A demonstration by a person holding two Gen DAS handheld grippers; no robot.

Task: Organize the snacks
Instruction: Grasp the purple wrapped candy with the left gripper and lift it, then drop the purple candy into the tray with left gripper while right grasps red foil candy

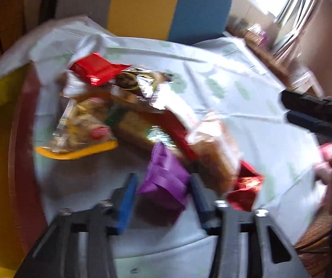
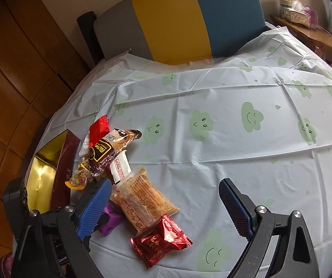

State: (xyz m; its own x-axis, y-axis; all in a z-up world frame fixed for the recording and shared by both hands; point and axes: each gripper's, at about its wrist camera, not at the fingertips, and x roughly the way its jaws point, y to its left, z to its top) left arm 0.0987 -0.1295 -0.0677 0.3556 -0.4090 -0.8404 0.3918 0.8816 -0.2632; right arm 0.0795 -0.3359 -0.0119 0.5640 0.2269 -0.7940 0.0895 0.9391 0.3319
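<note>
A pile of snack packets lies on the table at the left. My left gripper [image 1: 163,185] has its jaws around a purple packet [image 1: 166,180], touching it on both sides; the view is blurred. The purple packet [image 2: 111,220] also shows in the right wrist view behind my finger. My right gripper [image 2: 166,199] is open and empty above a clear bag of golden snack [image 2: 142,199] and a red foil packet [image 2: 161,241]. A dark brown packet [image 2: 110,150], a small red packet [image 2: 100,128] and a nut bag [image 2: 80,176] lie further back.
A maroon box with a gold inside [image 2: 48,171] stands at the table's left edge. The tablecloth [image 2: 235,88] is pale with green clouds. A chair back [image 2: 177,23] in grey, yellow and blue stands behind. A wooden shelf [image 2: 309,32] is at the far right.
</note>
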